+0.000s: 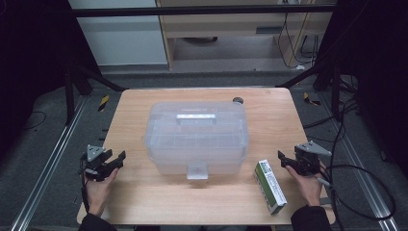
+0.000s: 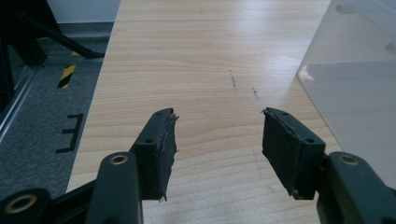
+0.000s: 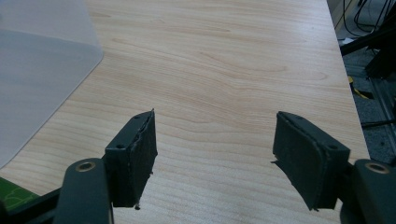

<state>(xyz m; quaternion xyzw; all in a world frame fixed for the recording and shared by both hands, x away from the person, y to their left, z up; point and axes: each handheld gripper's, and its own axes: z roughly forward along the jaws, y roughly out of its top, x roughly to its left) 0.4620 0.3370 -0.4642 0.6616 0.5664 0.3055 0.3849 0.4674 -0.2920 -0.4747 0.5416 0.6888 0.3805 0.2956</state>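
Worktop (image 1: 144, 202): light wood, rounded corners, seen whole in the high view; its near edge is partly covered by the person's sleeves.

Translucent lidded box (image 1: 196, 137): placed at the middle of the worktop, with a handle on the lid and a latch tab on the near side. The contents cannot be made out through the cloudy walls. In the left gripper view only one frosted corner (image 2: 355, 93) is caught, cut off by the right and upper edges; in the right gripper view another corner (image 3: 37, 70) is cut off at the left.

Green and white carton (image 1: 270, 186): laid flat just to the right of the box's near corner, between the box and the right gripper, touching neither. Its printing is too small to be read. In the right gripper view a green sliver (image 3: 11, 198) is seen at the lower left, mostly hidden behind the jaw.

Left gripper (image 1: 115, 161): held at the worktop's left edge, well apart from the box. Jaws spread, nothing between them, bare wood seen in the gap (image 2: 218, 135).

Right gripper (image 1: 284, 160): held near the worktop's right edge, just beside the carton's far end. Jaws spread, nothing pinched (image 3: 214, 140).

Small dark round object (image 1: 237, 100): lying behind the box's far right corner, partly hidden by it; its kind cannot be told.
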